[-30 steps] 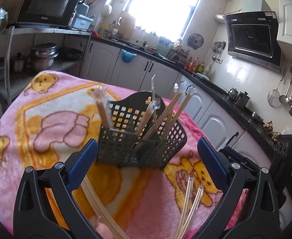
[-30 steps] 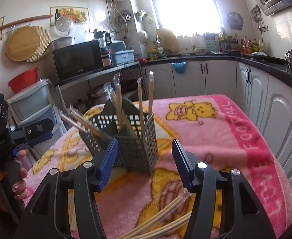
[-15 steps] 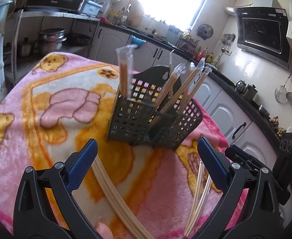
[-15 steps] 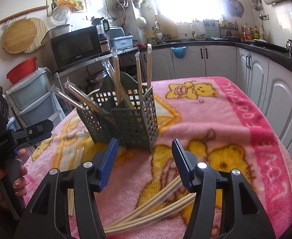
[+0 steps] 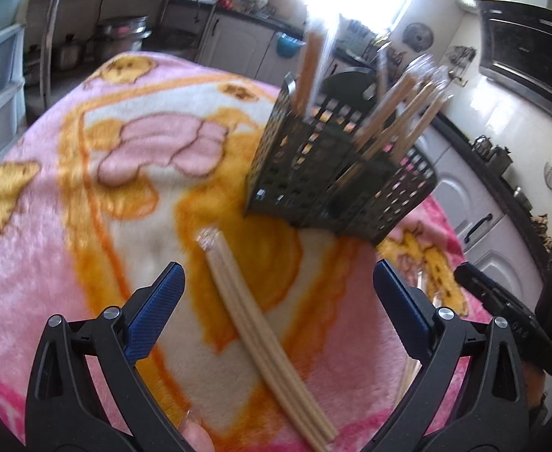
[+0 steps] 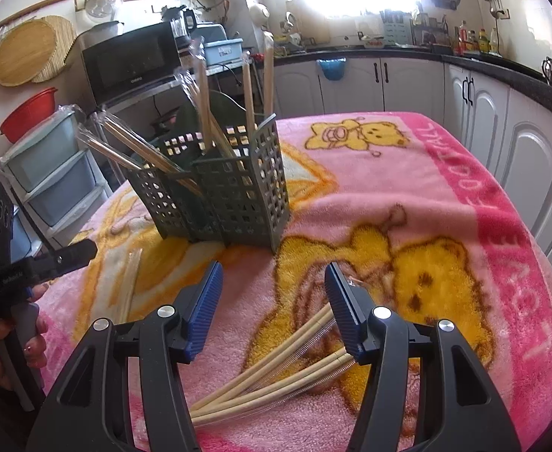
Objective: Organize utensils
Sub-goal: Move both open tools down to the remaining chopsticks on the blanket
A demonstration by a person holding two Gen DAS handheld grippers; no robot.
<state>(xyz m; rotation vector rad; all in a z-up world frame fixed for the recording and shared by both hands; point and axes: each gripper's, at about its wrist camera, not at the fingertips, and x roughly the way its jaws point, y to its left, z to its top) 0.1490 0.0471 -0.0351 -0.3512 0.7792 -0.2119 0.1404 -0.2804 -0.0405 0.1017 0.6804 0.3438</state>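
A dark grey slotted utensil caddy (image 5: 336,173) (image 6: 230,192) stands on the pink blanket and holds several wrapped chopstick pairs upright. My left gripper (image 5: 276,293) is open and empty, above a wrapped chopstick bundle (image 5: 260,331) lying on the blanket. My right gripper (image 6: 274,301) is open and empty, above another fan of wrapped chopsticks (image 6: 276,369) on the blanket. The left gripper's handle shows in the right wrist view (image 6: 31,267); the right gripper's body shows in the left wrist view (image 5: 509,316).
The pink cartoon blanket (image 6: 445,196) covers a table. White cabinets (image 6: 520,143) run along the right. A microwave (image 6: 132,64) on a shelf and plastic drawers (image 6: 53,177) stand at the left. A further wrapped chopstick pair (image 6: 130,282) lies left of the caddy.
Both grippers have dropped and tilted down toward the blanket, bringing the loose chopstick bundles between their jaws. The left wrist view has swung left, so the caddy sits further right.
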